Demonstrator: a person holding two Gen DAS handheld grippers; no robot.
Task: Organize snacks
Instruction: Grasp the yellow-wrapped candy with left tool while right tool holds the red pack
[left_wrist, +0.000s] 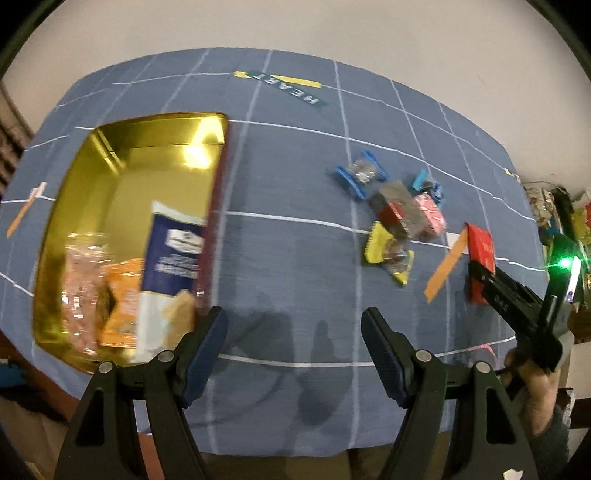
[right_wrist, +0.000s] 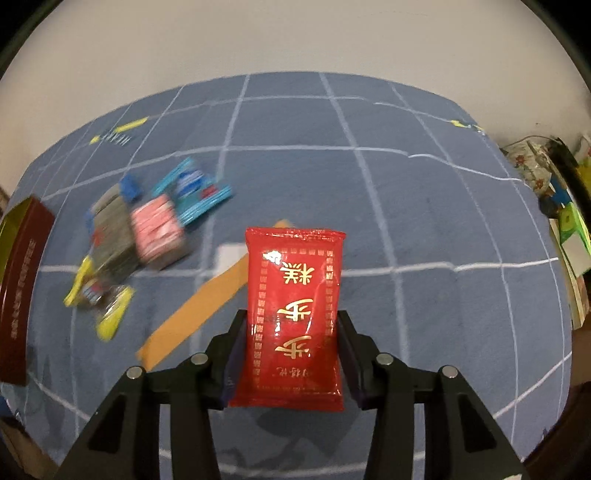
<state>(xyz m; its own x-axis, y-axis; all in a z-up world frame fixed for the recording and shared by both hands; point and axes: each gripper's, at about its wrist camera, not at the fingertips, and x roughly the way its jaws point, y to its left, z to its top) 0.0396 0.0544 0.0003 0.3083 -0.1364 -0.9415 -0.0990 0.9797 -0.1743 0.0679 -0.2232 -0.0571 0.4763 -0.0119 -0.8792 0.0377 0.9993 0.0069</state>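
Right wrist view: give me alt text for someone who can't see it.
The right gripper holds a red snack packet with gold characters between its two fingers, above a blue grid-lined tablecloth. To its left lie a blurred cluster of loose snacks, an orange tape strip, and the dark red side of a tin.

Wide bare cloth (left_wrist: 288, 236) between tin (left_wrist: 218, 192) and snack pile (left_wrist: 402, 214): passable. Tin's far half bare; near half filled by packets (left_wrist: 129, 280). Pile packed tight, wrappers touching, no gap among them. Orange strip (left_wrist: 443, 266) flat on bench just right of pile. Red packet (right_wrist: 295, 314) filling right tongs (right_wrist: 291, 354). Left tongs (left_wrist: 293, 332) spread over bare cloth. Clutter (right_wrist: 554, 206) past bench's right edge.
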